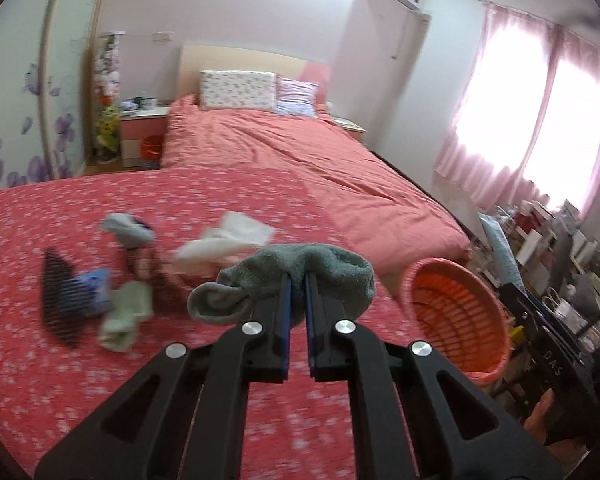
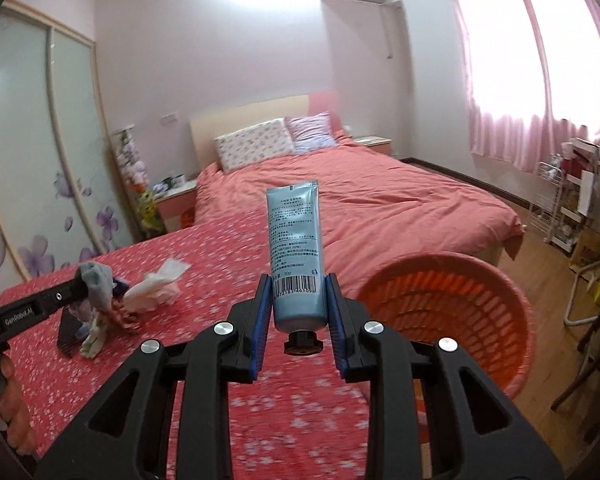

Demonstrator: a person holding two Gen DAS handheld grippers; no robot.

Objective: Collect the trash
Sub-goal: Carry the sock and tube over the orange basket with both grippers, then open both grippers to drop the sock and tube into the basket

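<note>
The left gripper (image 1: 298, 280) was clamped on a grey terry sock (image 1: 300, 268). The right gripper (image 2: 298, 294) was clamped on an upright light-blue plastic tube (image 2: 296, 256). The round orange plastic basket (image 2: 512, 304) stood just right of both.

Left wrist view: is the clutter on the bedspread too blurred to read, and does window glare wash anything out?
Left wrist view: clutter pile smeared by motion blur, grey sock in the left gripper sharper; window blown out. Right wrist view: tube crisp, bedspread streaked.
</note>
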